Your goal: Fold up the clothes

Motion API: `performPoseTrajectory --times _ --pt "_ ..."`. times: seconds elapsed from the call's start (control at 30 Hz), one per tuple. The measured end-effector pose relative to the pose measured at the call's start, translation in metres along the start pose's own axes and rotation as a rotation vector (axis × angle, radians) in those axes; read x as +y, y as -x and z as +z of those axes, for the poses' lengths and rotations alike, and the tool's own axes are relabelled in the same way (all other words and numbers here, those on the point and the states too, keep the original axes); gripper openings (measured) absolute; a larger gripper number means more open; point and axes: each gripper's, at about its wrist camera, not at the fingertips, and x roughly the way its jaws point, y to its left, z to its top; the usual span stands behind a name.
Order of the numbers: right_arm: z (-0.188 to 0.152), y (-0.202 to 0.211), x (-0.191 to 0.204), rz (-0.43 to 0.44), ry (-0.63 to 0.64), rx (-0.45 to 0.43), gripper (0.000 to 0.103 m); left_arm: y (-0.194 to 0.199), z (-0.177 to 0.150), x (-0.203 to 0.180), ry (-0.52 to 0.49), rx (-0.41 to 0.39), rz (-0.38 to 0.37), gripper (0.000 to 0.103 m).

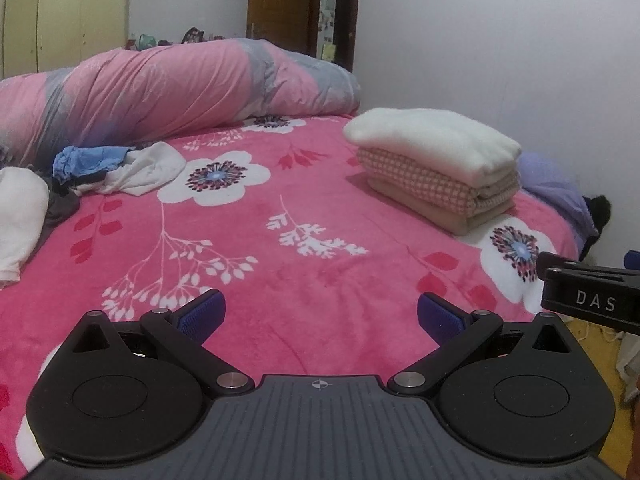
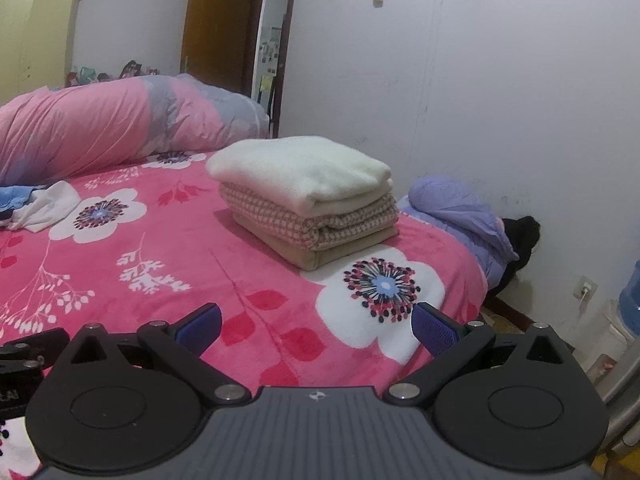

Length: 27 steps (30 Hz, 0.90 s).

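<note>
A stack of folded clothes [image 1: 436, 168] [image 2: 308, 196] rests on the right side of the pink flowered bed [image 1: 280, 232] [image 2: 168, 264]: a cream piece on top, a checked one under it, a beige one at the bottom. A heap of unfolded clothes [image 1: 112, 168] [image 2: 36, 204], blue, white and dark, lies at the left by the rolled quilt. My left gripper [image 1: 320, 316] hovers open over the bed's near part, holding nothing. My right gripper [image 2: 316, 328] is open too, empty, in front of the stack. The right gripper's black body [image 1: 592, 296] shows at the left wrist view's right edge.
A rolled pink and grey quilt [image 1: 160, 92] [image 2: 120, 128] lies across the far side of the bed. A lilac pillow [image 2: 460, 216] sits against the wall at the right. A wardrobe [image 1: 60, 16], a brown door [image 2: 220, 20] and a water bottle [image 2: 632, 300] stand around the bed.
</note>
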Motion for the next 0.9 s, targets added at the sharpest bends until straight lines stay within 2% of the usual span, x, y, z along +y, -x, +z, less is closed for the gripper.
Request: performPoseTrajectory --times 0.53,0.9 --pt "-0.0015 0.003 0.0 -0.018 0.009 -0.009 0.103 0.0029 -0.0022 -0.0101 -0.053 -0.014 0.002 0.103" --pt "-0.0038 0.0027 0.0009 -0.017 0.019 -0.008 0.103 0.0008 -0.0038 -0.0096 -0.044 0.001 -0.003 0.103"
